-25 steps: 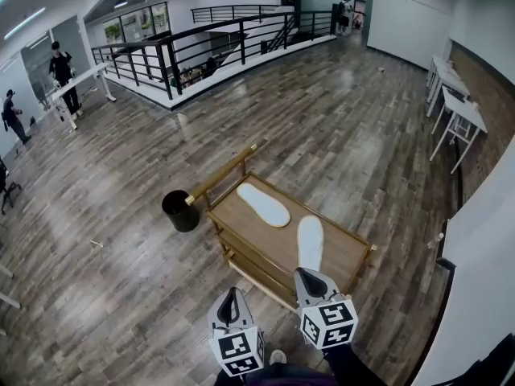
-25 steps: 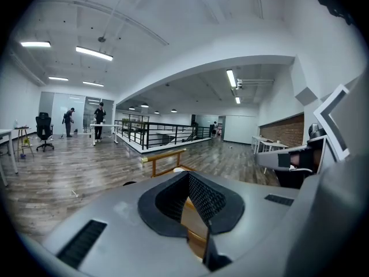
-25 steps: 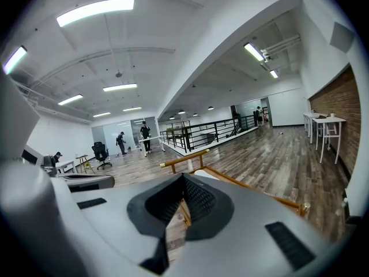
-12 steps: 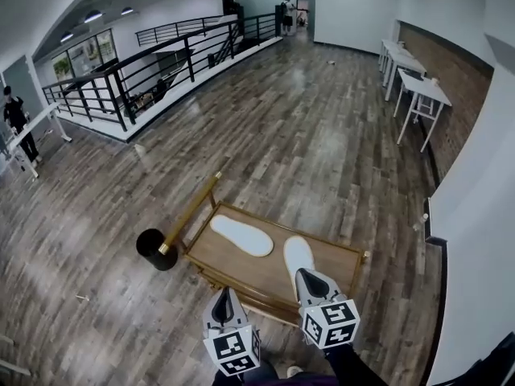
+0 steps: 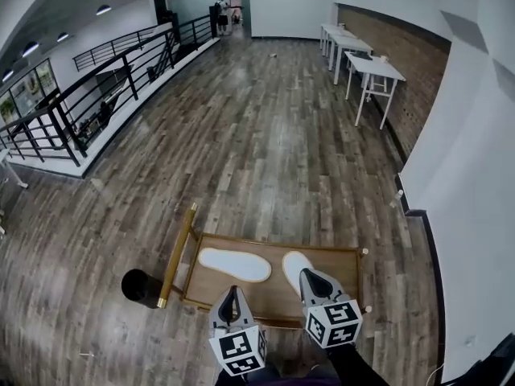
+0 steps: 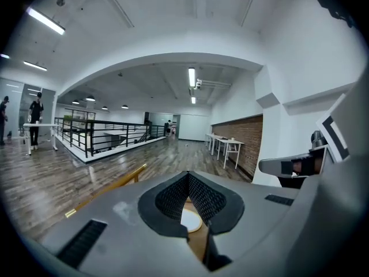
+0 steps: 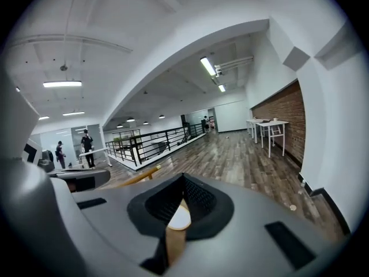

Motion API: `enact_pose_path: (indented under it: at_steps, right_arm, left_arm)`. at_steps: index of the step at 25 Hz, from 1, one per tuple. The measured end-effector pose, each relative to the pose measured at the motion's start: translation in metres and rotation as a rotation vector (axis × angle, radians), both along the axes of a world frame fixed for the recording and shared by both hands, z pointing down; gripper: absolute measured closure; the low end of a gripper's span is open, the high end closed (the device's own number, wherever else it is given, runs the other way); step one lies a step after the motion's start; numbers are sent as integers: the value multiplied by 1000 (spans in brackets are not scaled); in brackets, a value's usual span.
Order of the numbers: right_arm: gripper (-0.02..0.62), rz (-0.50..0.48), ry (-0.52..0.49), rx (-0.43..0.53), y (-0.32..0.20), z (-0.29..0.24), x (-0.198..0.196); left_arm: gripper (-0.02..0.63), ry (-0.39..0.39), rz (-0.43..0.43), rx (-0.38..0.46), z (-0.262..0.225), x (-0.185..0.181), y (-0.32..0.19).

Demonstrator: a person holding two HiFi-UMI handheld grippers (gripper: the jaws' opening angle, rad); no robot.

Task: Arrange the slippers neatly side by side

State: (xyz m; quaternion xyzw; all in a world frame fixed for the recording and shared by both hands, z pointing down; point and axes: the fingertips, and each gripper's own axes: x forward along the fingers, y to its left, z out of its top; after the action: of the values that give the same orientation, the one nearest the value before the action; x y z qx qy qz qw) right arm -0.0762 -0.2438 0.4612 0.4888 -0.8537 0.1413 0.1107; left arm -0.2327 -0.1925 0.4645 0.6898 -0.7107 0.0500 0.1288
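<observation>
Two white slippers lie on the wooden top of a low cart [image 5: 338, 257]. The left slipper [image 5: 235, 264] lies crosswise; the right slipper [image 5: 294, 264] points away from me and is partly hidden by my right gripper [image 5: 309, 274]. They sit apart and at different angles. My left gripper [image 5: 232, 291] hovers over the cart's near edge, below the left slipper. Both grippers are shut and hold nothing. In the left gripper view a bit of slipper [image 6: 189, 219] shows below the closed jaws. The right gripper view shows the same, a patch of slipper [image 7: 180, 218].
A black round bin [image 5: 142, 288] stands by the cart's gold handle bar [image 5: 177, 256] at the left. A white wall [image 5: 467, 183] runs close on the right. White tables [image 5: 366, 63] stand far right; a black railing [image 5: 88, 107] lines the far left.
The head view has swung round: the cart now lies level across the frame and nearer the bottom edge. Both grippers stay shut in the same spot over its near edge.
</observation>
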Motion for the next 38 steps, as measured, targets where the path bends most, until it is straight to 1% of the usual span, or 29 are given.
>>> enact_pose_path:
  at_steps: [3, 7, 10, 13, 16, 20, 24, 28, 31, 33, 38]
  right_arm:
    - [598, 99, -4, -8, -3, 1, 9]
    - [598, 209, 6, -16, -4, 3, 21]
    - [597, 282, 21, -32, -1, 7, 36]
    - [598, 334, 29, -44, 1, 11, 52]
    - [598, 364, 38, -54, 3, 15, 62]
    - [598, 375, 41, -65, 2, 18, 69]
    - [598, 357, 38, -69, -8, 16, 69]
    - [598, 317, 31, -55, -19, 11, 65]
    - [598, 262, -1, -39, -25, 8, 59]
    - [598, 234, -1, -42, -27, 11, 55]
    - [598, 210, 16, -50, -25, 17, 46]
  left_arm:
    - [606, -1, 81, -10, 2, -1, -15]
    - [606, 9, 158, -19, 4, -7, -39]
    - [606, 21, 212, -20, 5, 2, -53]
    - [606, 28, 258, -20, 9, 16, -62]
    - [606, 33, 292, -27, 13, 28, -68]
    - [606, 26, 315, -38, 15, 38, -69]
    - [606, 14, 306, -36, 10, 39, -75]
    - [606, 8, 292, -22, 4, 39, -80]
    - [606, 3, 297, -15, 2, 44, -82]
    - [606, -2, 302, -17, 3, 48, -82]
    - [606, -7, 309, -31, 9, 50, -77]
